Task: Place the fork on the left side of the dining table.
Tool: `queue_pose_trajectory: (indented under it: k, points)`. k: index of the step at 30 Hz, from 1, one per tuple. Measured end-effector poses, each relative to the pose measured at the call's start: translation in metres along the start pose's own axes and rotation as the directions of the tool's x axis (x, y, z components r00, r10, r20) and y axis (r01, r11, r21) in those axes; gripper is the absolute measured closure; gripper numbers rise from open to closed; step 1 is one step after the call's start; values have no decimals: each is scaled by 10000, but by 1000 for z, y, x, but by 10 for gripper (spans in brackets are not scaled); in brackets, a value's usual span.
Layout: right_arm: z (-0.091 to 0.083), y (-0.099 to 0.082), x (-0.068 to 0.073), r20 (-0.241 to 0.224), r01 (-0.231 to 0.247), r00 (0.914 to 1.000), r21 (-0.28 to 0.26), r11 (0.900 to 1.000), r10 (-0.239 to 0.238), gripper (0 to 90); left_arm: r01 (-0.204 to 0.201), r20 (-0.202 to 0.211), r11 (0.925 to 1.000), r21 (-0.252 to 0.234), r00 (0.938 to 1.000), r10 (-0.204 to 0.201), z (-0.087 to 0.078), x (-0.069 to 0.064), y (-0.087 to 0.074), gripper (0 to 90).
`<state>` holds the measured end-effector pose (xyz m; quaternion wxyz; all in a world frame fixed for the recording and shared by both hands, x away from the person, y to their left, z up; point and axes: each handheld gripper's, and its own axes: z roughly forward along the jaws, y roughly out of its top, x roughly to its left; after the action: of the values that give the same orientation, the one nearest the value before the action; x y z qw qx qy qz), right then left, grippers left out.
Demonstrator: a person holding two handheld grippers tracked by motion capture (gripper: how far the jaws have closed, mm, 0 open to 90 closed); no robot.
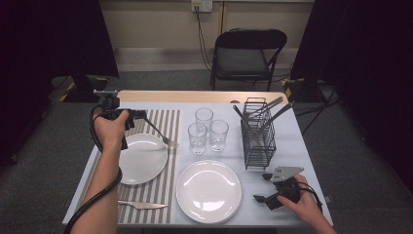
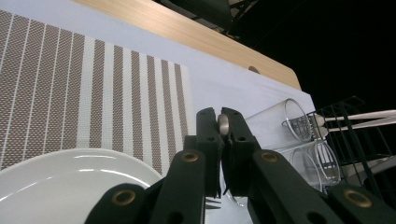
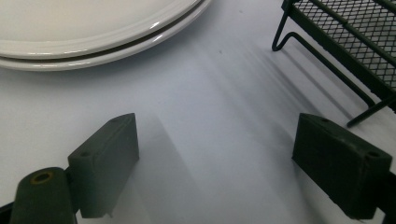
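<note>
A fork (image 1: pixel 159 133) is pinched by its handle in the left gripper (image 2: pixel 223 123), above the striped placemat (image 1: pixel 165 122) beside the plate (image 1: pixel 141 158) — place-setting appears underway. Next, it likely needs lowering flat. The right gripper (image 3: pixel 215 154) rests spread on the table (image 1: pixel 287 146).

Two bare forearms, no sleeves. Each hand carries a black gripper: the left gripper (image 1: pixel 139 115) trails a thick black cable; the right gripper (image 1: pixel 263 187) bears a grey three-cornered plate. Blocky black jaws show brass-coloured pivot rivets.
</note>
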<state>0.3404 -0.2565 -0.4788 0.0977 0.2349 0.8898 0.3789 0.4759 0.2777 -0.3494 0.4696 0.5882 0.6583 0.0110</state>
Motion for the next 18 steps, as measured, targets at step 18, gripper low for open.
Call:
queue_pose_trajectory:
  k: [18]
  points:
    - [0,0,0,1,4,10000,-4,10000,-4,133,-5,-99,9999,-162,10000,4,4,1,8,871]
